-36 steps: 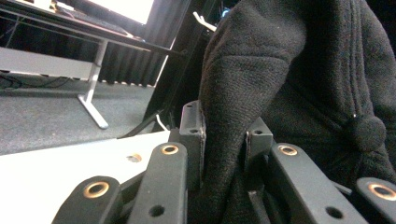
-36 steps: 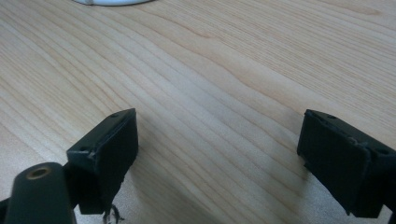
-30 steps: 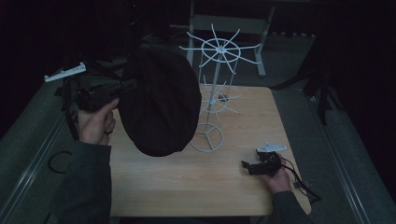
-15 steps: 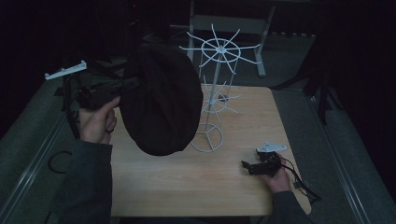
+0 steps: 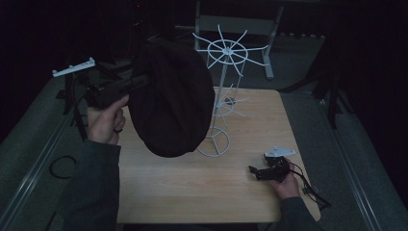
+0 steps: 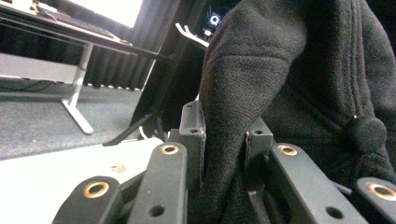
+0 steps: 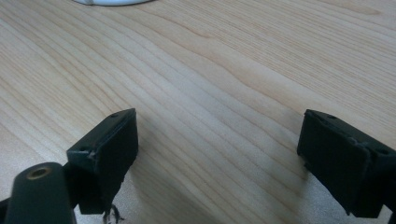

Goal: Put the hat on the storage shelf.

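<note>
Hat [image 5: 172,103] hangs clamped in the left gripper [image 6: 224,154], lifted left of the white rack [image 5: 222,96], not yet hung; right gripper [image 7: 217,158] rests open on the table [image 5: 192,187].

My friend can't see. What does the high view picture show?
A person's left gripper holds a big black hat up in the air beside a white wire rack standing on a wooden table. The right gripper rests on the table, open.
</note>
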Demonstrator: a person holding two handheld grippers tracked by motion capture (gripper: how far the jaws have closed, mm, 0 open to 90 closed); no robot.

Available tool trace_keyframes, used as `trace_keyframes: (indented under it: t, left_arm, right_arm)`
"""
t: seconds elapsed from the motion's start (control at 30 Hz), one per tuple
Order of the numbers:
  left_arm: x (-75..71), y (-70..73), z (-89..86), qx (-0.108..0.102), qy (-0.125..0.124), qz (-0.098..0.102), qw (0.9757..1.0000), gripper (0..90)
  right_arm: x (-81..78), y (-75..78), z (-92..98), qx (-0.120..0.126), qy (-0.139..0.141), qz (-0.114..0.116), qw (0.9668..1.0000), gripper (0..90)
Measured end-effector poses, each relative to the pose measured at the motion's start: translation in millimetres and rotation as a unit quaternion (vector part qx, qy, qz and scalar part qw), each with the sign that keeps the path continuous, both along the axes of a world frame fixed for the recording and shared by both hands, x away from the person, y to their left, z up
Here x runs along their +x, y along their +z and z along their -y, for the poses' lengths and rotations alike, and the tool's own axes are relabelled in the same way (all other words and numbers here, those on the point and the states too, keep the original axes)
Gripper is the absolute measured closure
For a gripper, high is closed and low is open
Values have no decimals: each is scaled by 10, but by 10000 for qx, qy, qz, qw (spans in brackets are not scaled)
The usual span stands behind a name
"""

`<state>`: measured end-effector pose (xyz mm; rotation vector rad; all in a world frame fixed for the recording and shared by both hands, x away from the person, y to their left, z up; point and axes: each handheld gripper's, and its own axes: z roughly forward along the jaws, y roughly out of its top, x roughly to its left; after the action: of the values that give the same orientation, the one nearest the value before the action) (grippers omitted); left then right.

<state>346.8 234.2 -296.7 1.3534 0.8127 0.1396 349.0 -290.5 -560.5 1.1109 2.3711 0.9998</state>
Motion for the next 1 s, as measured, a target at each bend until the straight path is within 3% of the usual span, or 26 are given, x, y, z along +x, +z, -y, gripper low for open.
trace_keyframes:
  t: [0.5,0.67,0.8,1.0]
  left_arm:
    - [199,66,272,21,-203,-83,9998,762]
    - [263,75,359,67,-140,-116,9998,761]
    - [357,49,465,154,-62,-254,9995,761]
    - [422,-3,535,405,176,-334,9985,761]
  right_arm:
    - [0,0,0,0,0,1,10000,123]
    - [0,0,0,-1,2,-1,10000,123]
    - [0,0,0,-1,1,-1,10000,123]
    - [0,0,0,5,0,-5,10000,123]
